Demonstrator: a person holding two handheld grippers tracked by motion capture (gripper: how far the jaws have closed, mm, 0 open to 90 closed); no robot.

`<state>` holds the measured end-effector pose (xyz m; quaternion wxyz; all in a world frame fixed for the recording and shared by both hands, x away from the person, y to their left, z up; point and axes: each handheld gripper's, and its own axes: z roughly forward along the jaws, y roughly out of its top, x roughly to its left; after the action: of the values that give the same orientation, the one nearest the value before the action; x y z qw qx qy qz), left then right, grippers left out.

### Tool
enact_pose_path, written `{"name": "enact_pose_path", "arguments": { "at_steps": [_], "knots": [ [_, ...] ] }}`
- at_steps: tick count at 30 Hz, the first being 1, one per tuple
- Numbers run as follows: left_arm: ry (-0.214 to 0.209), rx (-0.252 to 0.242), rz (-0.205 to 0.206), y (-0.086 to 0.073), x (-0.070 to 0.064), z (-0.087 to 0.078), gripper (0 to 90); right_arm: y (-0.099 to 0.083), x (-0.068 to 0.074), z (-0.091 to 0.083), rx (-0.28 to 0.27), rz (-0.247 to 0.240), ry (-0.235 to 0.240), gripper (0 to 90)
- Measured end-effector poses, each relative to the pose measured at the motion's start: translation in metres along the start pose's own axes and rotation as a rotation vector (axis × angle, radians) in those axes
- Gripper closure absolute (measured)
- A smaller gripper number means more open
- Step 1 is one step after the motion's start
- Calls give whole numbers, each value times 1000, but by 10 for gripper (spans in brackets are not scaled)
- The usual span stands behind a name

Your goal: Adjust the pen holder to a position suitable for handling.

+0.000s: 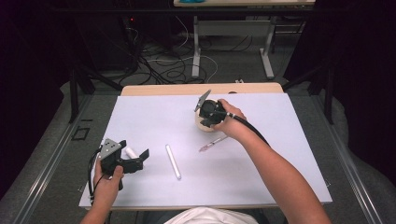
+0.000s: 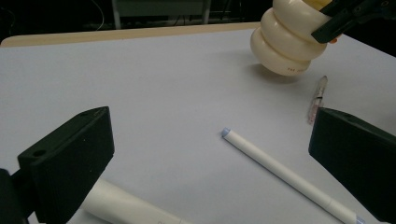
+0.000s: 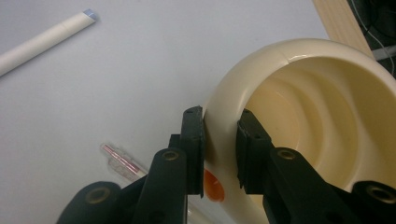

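Observation:
A cream ribbed cup (image 1: 201, 123) sits tilted near the table's far middle, and my right gripper (image 1: 208, 115) is shut on its rim. In the right gripper view the jaws (image 3: 219, 149) pinch the cup wall (image 3: 303, 116), one inside and one outside. My left gripper (image 1: 134, 149) stands wide open at the front left, low over the table. A short white tube (image 1: 130, 152) lies by its left jaw (image 2: 126, 205). A long white pen (image 1: 173, 161) lies ahead of the open jaws (image 2: 289, 175). A clear pen with a red core (image 1: 212, 143) lies just below the cup (image 2: 317, 98).
A white sheet (image 1: 154, 116) covers the table, with a wooden edge (image 1: 201, 88) at the far side. Beyond it are table legs and cables on the floor. The person's right forearm (image 1: 275, 172) crosses the sheet's right half.

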<state>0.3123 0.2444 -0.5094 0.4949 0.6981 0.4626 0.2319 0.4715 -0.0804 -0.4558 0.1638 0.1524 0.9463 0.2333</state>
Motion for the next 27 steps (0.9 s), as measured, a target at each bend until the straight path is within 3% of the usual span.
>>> {"name": "enact_pose_path", "arguments": {
  "at_steps": [14, 21, 27],
  "knots": [
    [0, 12, 3, 0, 0, 1, 2, 10, 9, 8, 35, 8, 56, 752],
    [-2, 10, -7, -1, 0, 1, 2, 13, 10, 13, 49, 75, 97, 752],
    [-2, 12, -6, -1, 0, 2, 2, 16, 9, 17, 56, 78, 108, 752]
  ]
}}
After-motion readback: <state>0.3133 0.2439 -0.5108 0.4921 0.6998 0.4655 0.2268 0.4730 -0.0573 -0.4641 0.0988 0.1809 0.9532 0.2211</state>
